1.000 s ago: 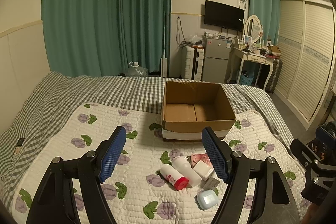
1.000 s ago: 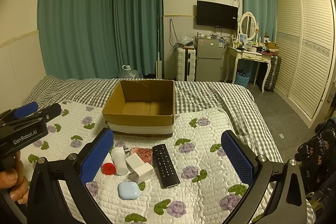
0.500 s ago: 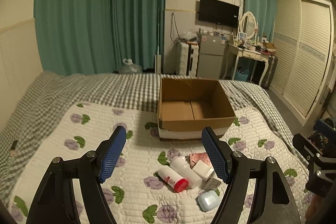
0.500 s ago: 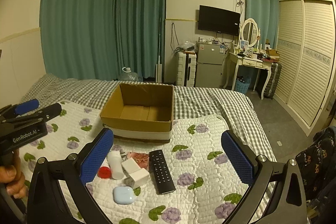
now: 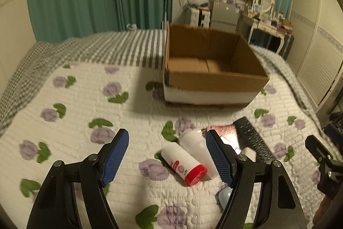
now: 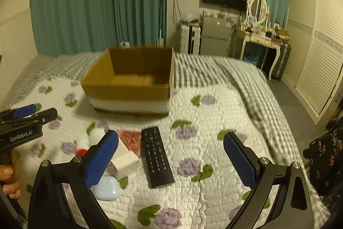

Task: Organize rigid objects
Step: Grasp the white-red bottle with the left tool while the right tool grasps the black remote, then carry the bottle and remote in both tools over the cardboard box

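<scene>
Quilt [image 5: 90, 104], white with purple flowers, covers the bed in the left wrist view. Left tool [image 5: 167, 157] gapes wide, nothing gripped; between its blue pads lie a red-capped white bottle [image 5: 182, 164] and a second white bottle [image 5: 196, 144] touching it. Black remote [image 5: 251, 138] lies right of them. Open cardboard box [image 5: 212, 78] sits beyond, well apart.

Right wrist view: right tool [image 6: 170, 164] stands wide, jaws just been closing slightly, holding nothing. Remote [image 6: 157, 157] lies between the fingers on the quilt. White box [image 6: 124, 157] and pale blue case [image 6: 106, 188] sit by the left finger. Cardboard box [image 6: 130, 91] beyond. Left tool [image 6: 23, 119] shows at the left edge.
</scene>
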Action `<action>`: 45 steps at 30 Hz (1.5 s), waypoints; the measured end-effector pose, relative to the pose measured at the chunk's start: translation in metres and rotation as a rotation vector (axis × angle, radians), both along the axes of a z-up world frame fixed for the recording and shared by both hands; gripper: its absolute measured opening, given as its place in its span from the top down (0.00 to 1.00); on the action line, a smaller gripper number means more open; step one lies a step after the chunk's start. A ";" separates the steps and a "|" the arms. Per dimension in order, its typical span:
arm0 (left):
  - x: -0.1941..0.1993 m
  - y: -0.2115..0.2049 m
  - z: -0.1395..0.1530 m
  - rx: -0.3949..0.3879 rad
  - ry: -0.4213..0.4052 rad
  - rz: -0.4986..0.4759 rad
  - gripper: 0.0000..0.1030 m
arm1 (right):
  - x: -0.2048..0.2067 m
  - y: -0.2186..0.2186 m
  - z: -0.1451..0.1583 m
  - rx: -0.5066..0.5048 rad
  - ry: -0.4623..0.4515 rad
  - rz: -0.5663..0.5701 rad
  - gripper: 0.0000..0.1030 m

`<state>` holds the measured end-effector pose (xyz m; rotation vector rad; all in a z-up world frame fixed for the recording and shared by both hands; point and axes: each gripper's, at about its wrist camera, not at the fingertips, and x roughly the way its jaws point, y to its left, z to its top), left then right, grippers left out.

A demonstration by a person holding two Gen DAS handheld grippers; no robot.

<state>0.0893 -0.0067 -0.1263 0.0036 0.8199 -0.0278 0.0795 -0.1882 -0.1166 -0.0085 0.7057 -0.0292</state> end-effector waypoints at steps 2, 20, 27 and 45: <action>0.009 -0.003 -0.014 0.016 0.030 -0.006 0.25 | 0.009 -0.003 -0.019 -0.009 0.037 -0.004 0.05; 0.046 0.009 -0.110 -0.006 0.260 0.080 0.28 | 0.067 -0.001 -0.126 -0.061 0.301 0.052 0.09; 0.052 0.002 -0.106 0.055 0.206 0.063 0.28 | 0.086 0.012 -0.134 -0.147 0.312 0.075 0.09; 0.026 0.027 -0.072 -0.030 0.083 0.048 0.65 | 0.077 0.008 -0.122 0.012 0.268 0.095 0.60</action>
